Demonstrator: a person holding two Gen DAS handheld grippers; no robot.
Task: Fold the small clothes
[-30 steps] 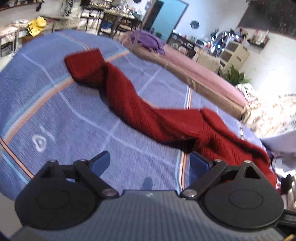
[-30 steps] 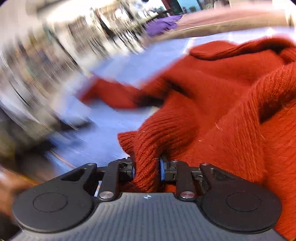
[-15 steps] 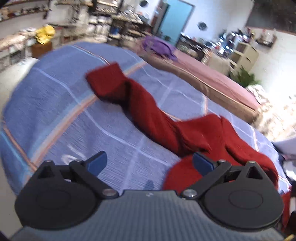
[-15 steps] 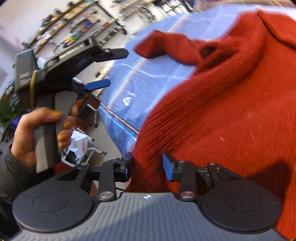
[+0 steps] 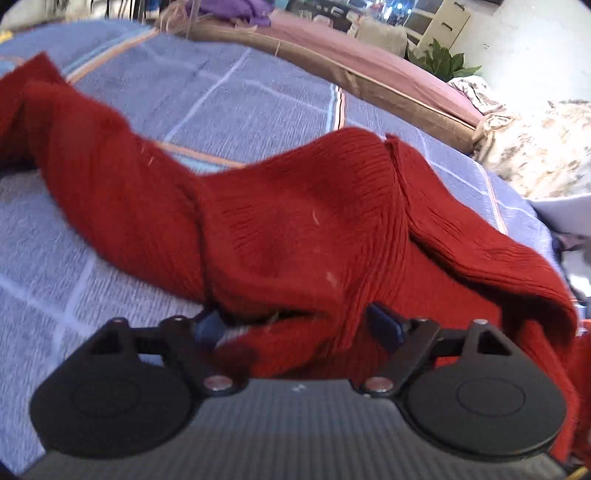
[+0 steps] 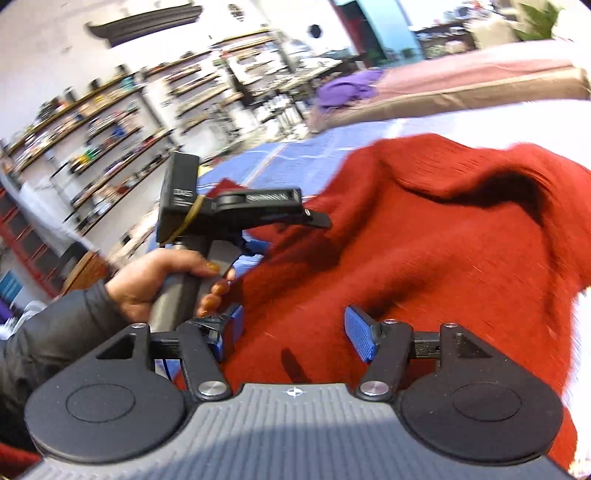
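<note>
A red knit sweater (image 5: pixel 295 229) lies rumpled on a blue checked bedspread (image 5: pixel 221 88), one sleeve running off to the far left. My left gripper (image 5: pixel 295 326) is open, its jaws wide apart around a bunched edge of the sweater. My right gripper (image 6: pixel 291 334) is open just over the sweater's body (image 6: pixel 443 251), nothing held. The left gripper (image 6: pixel 310 218) and the hand that holds it also show in the right wrist view, at the sweater's left edge.
A second bed with a pink cover (image 5: pixel 369 55) and a purple cloth (image 5: pixel 229 11) stands behind. A floral cloth (image 5: pixel 535 147) and a plant (image 5: pixel 443 59) are at the right. Shelves (image 6: pixel 92 147) line the wall at the left.
My right gripper has opened and let go of the sweater. My left gripper has moved forward onto the sweater's edge, staying open.
</note>
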